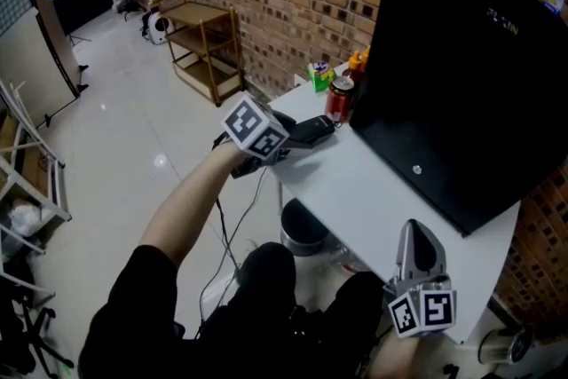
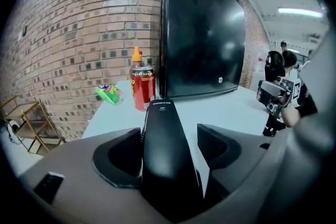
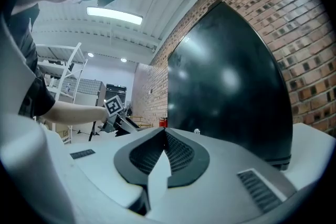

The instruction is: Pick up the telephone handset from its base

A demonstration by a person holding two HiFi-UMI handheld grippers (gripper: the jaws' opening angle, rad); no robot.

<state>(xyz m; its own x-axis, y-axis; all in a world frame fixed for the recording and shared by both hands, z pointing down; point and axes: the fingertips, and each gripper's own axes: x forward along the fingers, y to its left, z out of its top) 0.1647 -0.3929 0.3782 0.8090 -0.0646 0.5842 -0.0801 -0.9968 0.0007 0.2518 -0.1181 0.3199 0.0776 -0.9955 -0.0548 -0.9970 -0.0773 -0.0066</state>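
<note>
Reaching forward on an outstretched arm, left tool (image 1: 295, 139) tilts downward, jaws apart astride the handset (image 2: 163, 147) at the tabletop (image 1: 355, 184) corner. Right tool (image 1: 417, 232) held level, jaws together, empty.

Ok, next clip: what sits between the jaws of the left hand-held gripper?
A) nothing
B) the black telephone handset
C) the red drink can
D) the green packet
B: the left gripper view shows the black telephone handset lying between the open jaws of the left hand-held gripper, with a gap at the right jaw. The red drink can and green packet stand farther back on the white table.
</note>
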